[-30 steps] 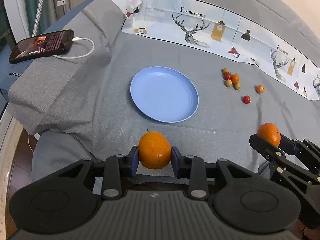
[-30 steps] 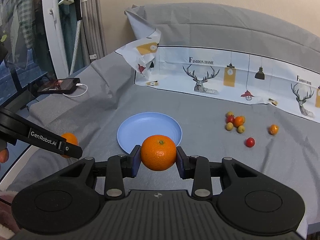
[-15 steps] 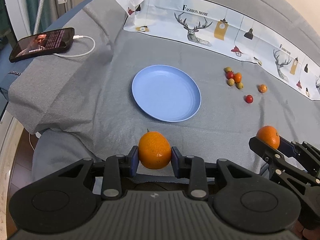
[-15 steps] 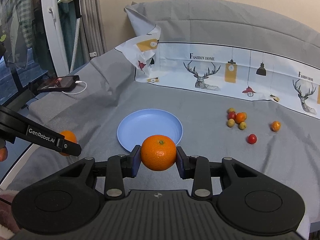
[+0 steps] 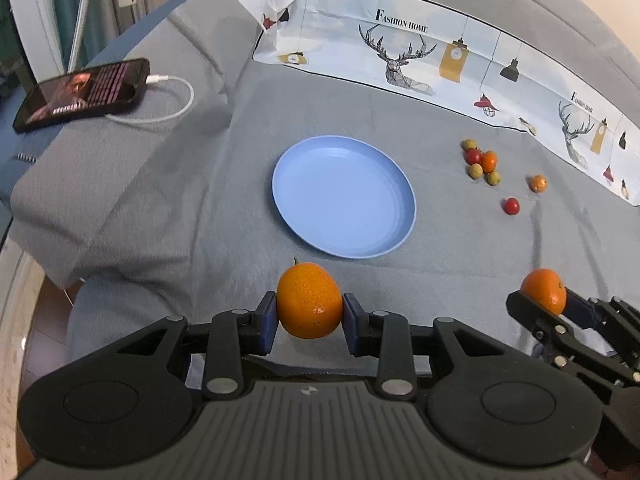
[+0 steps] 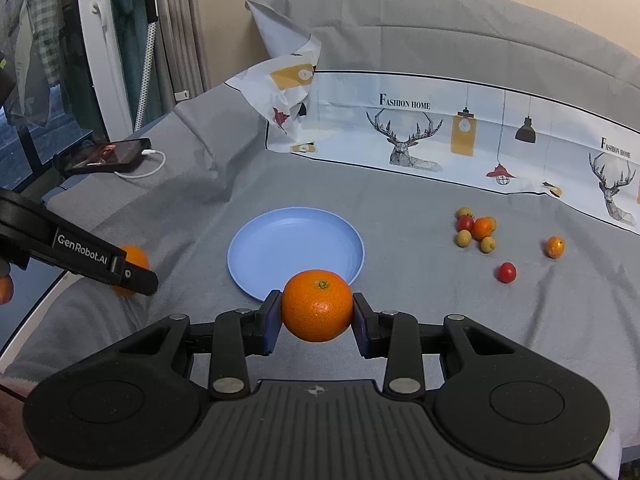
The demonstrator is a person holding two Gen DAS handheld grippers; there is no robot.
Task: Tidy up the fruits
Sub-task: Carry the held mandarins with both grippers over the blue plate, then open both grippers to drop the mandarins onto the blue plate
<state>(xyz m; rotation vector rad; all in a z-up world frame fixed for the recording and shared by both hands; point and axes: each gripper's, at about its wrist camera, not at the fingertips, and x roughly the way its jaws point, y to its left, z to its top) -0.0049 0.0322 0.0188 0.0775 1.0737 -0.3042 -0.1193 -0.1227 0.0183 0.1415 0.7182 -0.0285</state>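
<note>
Left wrist view first: nearest to me, the left gripper (image 5: pixel 309 317) is clamped on an orange (image 5: pixel 309 306); both blue pads press its sides and the fruit hangs above the near border of the grey cloth (image 5: pixel 160 208). At about 4 o'clock from it I see the right gripper (image 5: pixel 554 306), closed on a second orange (image 5: pixel 543 290). From the right wrist view this second orange (image 6: pixel 317 305) sits tight between the pads of the right gripper (image 6: pixel 317 322), with its stem mark turned up, and the left gripper (image 6: pixel 132 276) shows at 9 o'clock with its fruit partly hidden behind a finger.

For moving, I have open cloth between both grippers and the blue plate (image 5: pixel 344 196), which lies flat at 12 o'clock just beyond the left orange and has nothing on it. The cloth edge falls down at 8 o'clock in the left view, where a folded grey step rises toward a phone (image 5: pixel 82 94) with a white cable (image 5: pixel 172 108).

Farther, at 1 o'clock, a cluster of small fruits (image 5: pixel 482 162) lies right of the plate, well apart from it; one red cherry tomato (image 5: pixel 511 205) and one small orange fruit (image 5: pixel 538 183) lie alone near it. At the far end a printed sheet with deer (image 5: pixel 400 56) covers the cloth.
</note>
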